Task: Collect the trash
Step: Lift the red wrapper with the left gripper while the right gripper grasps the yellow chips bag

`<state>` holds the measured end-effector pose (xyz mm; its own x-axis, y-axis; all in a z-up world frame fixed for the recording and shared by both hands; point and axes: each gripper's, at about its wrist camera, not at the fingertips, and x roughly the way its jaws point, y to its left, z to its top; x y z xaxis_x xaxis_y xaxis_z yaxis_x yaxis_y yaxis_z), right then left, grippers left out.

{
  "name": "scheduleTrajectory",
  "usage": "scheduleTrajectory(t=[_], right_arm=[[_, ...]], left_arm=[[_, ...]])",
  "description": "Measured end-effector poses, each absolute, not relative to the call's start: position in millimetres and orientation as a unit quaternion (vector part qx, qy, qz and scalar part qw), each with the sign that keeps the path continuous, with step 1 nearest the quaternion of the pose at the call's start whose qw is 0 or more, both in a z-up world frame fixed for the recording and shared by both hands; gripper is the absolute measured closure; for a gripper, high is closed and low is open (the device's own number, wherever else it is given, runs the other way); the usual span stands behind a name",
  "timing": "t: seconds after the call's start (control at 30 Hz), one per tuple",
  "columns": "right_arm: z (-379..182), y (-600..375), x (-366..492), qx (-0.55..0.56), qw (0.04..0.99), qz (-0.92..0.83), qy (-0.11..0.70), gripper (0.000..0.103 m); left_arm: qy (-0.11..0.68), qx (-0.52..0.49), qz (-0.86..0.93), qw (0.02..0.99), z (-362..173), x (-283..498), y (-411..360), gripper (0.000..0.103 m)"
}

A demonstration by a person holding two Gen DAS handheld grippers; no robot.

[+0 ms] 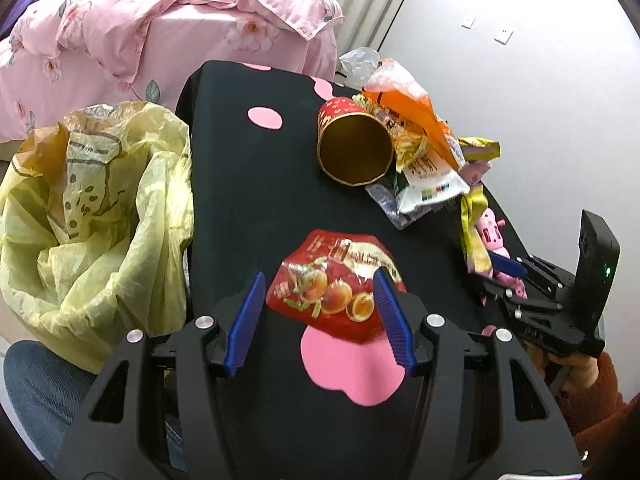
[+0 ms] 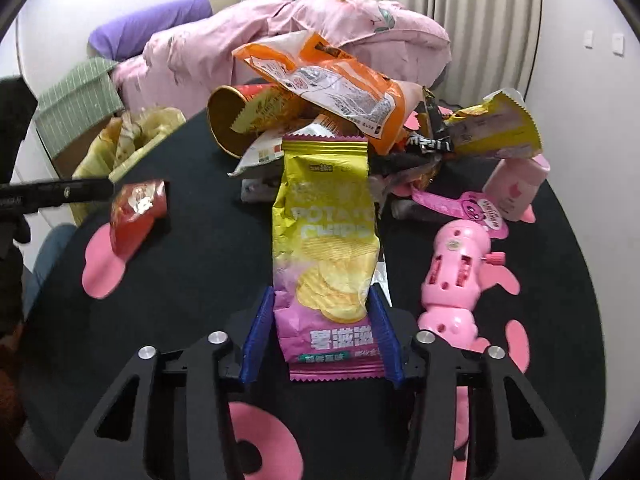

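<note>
The left gripper (image 1: 320, 286) holds its fingers wide over a red packet (image 1: 336, 280) lying flat on the black table (image 1: 248, 208). The packet sits between the two blue pads: its right edge meets or overlaps the right pad (image 1: 390, 312), while a gap shows between its left edge and the left pad, so no grip is visible. Its long axis runs roughly away from the fingers, slightly tilted, with the near end over a pink heart (image 1: 352, 368). Beyond the fingertips lies a tube (image 1: 354, 148) on its side, its open mouth turned toward the gripper. Left of the fingers, off the table edge, a yellow bag (image 1: 92, 216) stands open.

The right gripper (image 2: 322, 300) straddles a chips bag (image 2: 324, 248). The bag lies flat with its long axis straight out along the fingers, the purple bottom seam nearest the wrist and the yellow top pointing away toward the pile (image 2: 360, 120) of wrappers. Both blue pads stand at the bag's side edges at a middling width; I cannot tell whether they press on it. Right of the fingers lies a pink toy (image 2: 456, 276); far to the left is the red packet.
</note>
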<state>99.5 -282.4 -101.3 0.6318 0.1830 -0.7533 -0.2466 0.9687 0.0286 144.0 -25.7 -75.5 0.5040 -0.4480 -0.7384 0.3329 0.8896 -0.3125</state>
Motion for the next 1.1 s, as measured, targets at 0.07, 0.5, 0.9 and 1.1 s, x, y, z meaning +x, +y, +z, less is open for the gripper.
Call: scheduleTrajectory(t=[0.07, 0.5, 0.9, 1.1], right_arm=[[-96.6, -285.8, 95.9, -0.023, 0.905, 0.125, 0.406, 0.072], [-74.3, -318.3, 66.4, 0.025, 0.923, 0.096, 0.372, 0.072], [-73.4, -334.2, 53.8, 0.031, 0.933, 0.080, 0.349, 0.072], [-77.7, -340.6, 53.2, 0.050, 0.931, 0.081, 0.353, 0.072]], left_arm=[[0.449, -0.067, -0.228, 0.861, -76.6, 141.8, -26.5, 0.049], [0.475, 0.030, -0.181, 0.860, -87.0, 163.4, -97.4, 0.049], [0.459, 0.103, -0.182, 0.864, -89.8, 151.5, -109.7, 0.091], [0.466, 0.091, -0.182, 0.861, -88.2, 150.6, -103.8, 0.096]])
